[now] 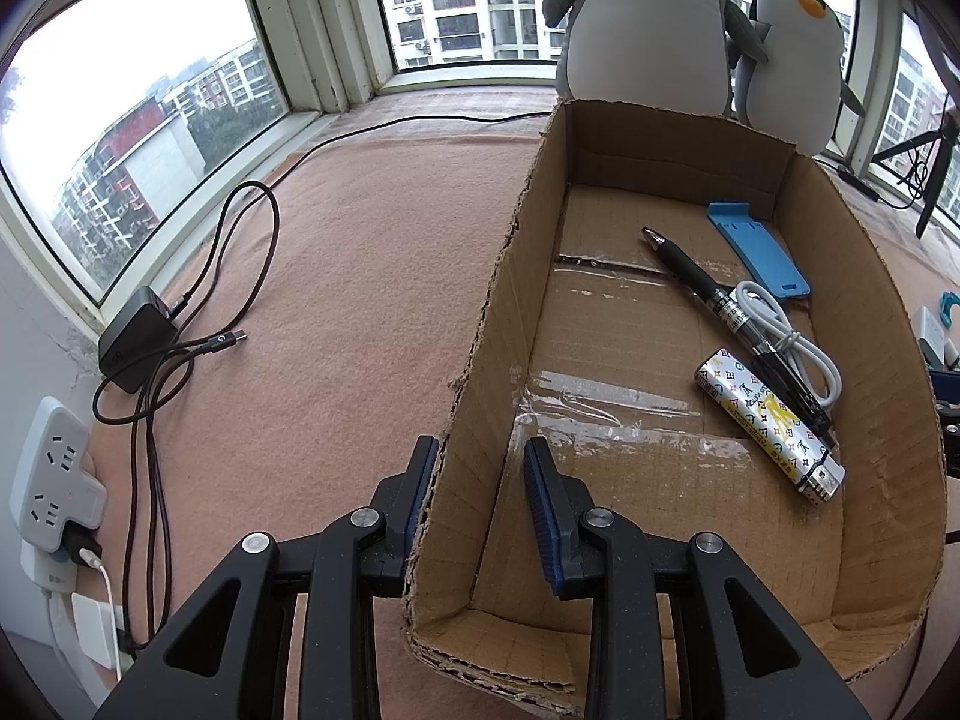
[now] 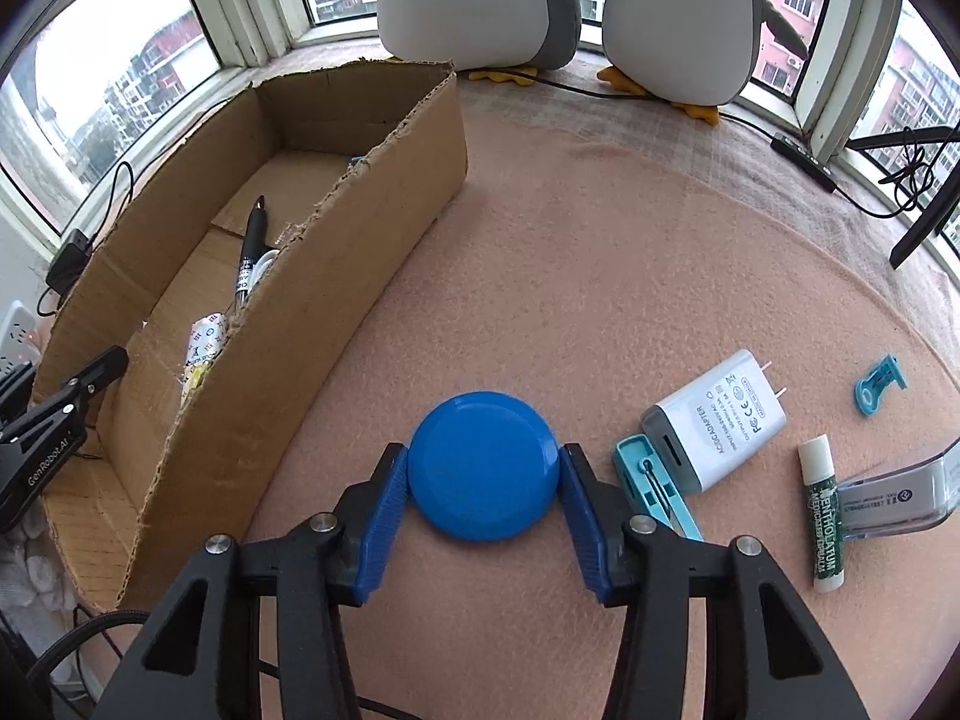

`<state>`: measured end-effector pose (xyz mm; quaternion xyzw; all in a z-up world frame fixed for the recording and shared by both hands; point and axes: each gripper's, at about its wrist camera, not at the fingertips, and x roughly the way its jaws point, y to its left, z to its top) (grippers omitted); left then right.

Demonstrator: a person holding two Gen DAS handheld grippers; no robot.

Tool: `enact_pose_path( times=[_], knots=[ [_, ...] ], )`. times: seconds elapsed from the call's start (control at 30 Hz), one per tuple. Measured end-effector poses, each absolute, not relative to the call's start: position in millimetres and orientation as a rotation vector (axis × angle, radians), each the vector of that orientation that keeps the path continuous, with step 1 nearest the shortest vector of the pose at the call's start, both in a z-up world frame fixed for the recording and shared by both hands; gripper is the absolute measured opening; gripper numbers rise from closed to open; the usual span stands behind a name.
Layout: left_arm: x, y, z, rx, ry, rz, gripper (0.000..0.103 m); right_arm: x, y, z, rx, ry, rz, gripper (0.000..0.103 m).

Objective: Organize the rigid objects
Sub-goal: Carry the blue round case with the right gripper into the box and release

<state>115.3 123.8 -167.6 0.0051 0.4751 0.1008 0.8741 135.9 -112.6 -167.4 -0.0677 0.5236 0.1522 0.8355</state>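
The cardboard box [image 1: 498,324] holds a black pen [image 1: 708,288], a blue flat stand [image 1: 753,249], a white cable [image 1: 792,336] and a patterned lighter [image 1: 768,426]. My left gripper [image 1: 480,480] straddles the box's left wall, one finger outside and one inside, with a gap to the inside finger. My right gripper [image 2: 485,468] has its blue fingers against both sides of a round blue disc [image 2: 483,465] on the pink cloth, right of the box [image 2: 336,276].
On the cloth right of the disc lie a white AC adapter [image 2: 714,420], a teal clip [image 2: 654,486], a lip balm stick [image 2: 822,516], a clear-edged device [image 2: 894,498] and a small teal part [image 2: 879,384]. Two plush penguins [image 2: 678,12] stand by the window. A black charger [image 1: 138,336] lies left.
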Motion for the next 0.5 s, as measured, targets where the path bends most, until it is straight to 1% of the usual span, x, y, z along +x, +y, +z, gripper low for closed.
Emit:
enact_pose_path(
  times=[0.27, 0.5],
  knots=[
    [115.4, 123.5, -167.6, 0.012, 0.992, 0.210, 0.031, 128.4, -117.3, -161.5, -0.115, 1.095, 0.329, 0.046],
    [115.4, 123.1, -167.7, 0.012, 0.992, 0.210, 0.031, 111.8, -123.2, -133.1, -0.095, 1.038, 0.350, 0.046]
  ],
)
